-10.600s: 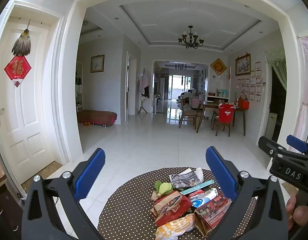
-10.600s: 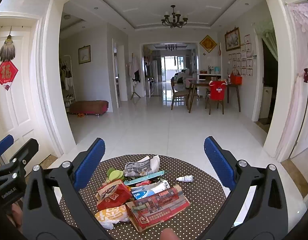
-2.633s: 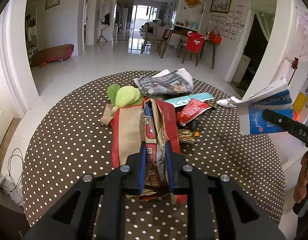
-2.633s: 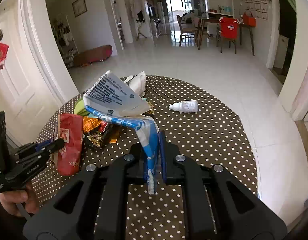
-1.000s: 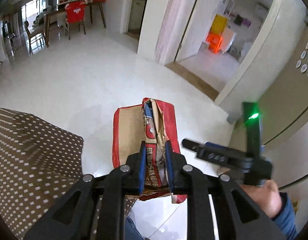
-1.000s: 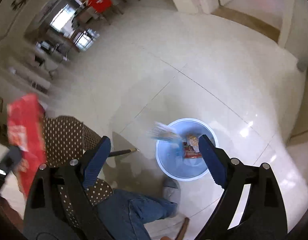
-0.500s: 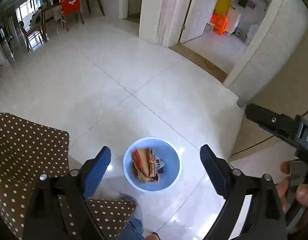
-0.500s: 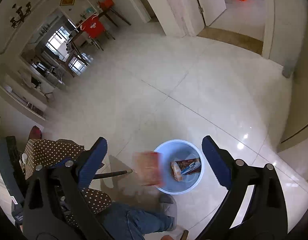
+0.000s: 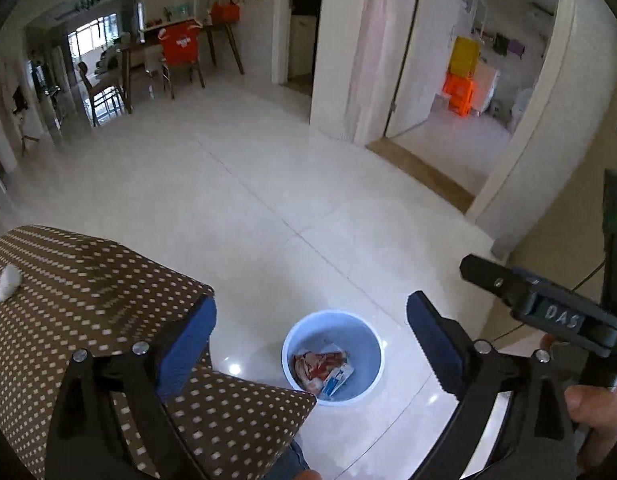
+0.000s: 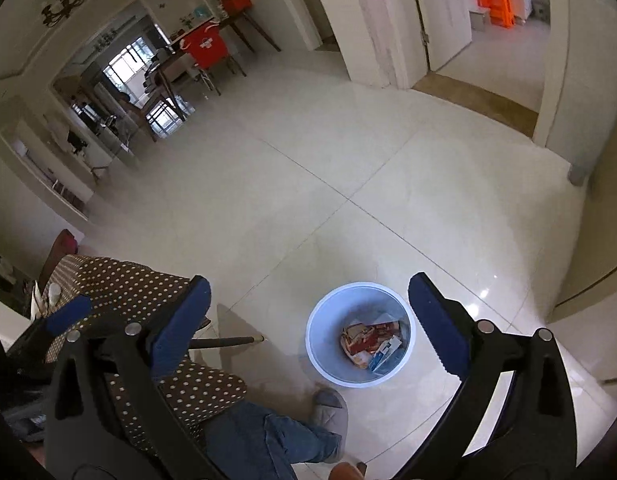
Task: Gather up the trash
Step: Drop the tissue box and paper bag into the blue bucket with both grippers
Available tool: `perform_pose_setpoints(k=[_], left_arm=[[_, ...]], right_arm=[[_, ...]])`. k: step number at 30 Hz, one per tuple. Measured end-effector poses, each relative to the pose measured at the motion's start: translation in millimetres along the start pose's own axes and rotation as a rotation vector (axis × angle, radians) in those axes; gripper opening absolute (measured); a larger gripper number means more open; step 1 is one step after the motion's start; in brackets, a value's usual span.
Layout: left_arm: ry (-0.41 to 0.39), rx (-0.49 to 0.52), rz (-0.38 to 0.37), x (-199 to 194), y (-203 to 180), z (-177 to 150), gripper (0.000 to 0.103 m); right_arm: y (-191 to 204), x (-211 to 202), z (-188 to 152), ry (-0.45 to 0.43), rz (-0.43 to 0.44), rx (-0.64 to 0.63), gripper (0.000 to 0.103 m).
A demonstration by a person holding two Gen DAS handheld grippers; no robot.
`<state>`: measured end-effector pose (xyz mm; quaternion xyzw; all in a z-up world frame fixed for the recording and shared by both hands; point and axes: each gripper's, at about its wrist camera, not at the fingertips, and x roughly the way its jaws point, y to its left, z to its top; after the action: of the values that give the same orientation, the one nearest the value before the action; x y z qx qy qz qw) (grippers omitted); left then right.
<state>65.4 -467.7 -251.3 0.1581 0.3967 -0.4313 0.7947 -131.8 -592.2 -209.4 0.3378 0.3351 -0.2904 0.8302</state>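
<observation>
A pale blue bin (image 9: 366, 340) stands on the white tiled floor below both grippers. In it lie a red and brown paper bag (image 9: 318, 362) and a blue-white packet (image 9: 337, 381). My left gripper (image 9: 311, 306) hangs high above the bin, its jaws opening, nothing between them. In the right wrist view the same bin (image 10: 348, 306) holds the red bag (image 10: 358, 338) and the packet (image 10: 385, 352). My right gripper (image 10: 309, 283) is also above it, jaws opening and empty.
The table in a brown polka-dot cloth (image 9: 68, 300) juts in at lower left, a small white bottle (image 9: 7, 285) on it. A person's jeans leg (image 10: 268, 432) and grey slipper (image 10: 329, 404) are beside the bin. A slanted table leg (image 10: 224, 342) reaches the floor.
The left gripper opened and let go of the red paper bag, which fell into the bin. The blue-white packet also landed there. Both grippers rose, so the bin looks smaller.
</observation>
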Motion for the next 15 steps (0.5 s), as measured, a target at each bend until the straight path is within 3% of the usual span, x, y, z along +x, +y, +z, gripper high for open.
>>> perform_pose_setpoints(k=[15], left_arm=[[-0.206,-0.071,0.089,-124.3,62.0,-14.2,0.094]], right_arm=[[131.0,-50.0,-7.8,-0.085,0.105,-0.206,0.097]])
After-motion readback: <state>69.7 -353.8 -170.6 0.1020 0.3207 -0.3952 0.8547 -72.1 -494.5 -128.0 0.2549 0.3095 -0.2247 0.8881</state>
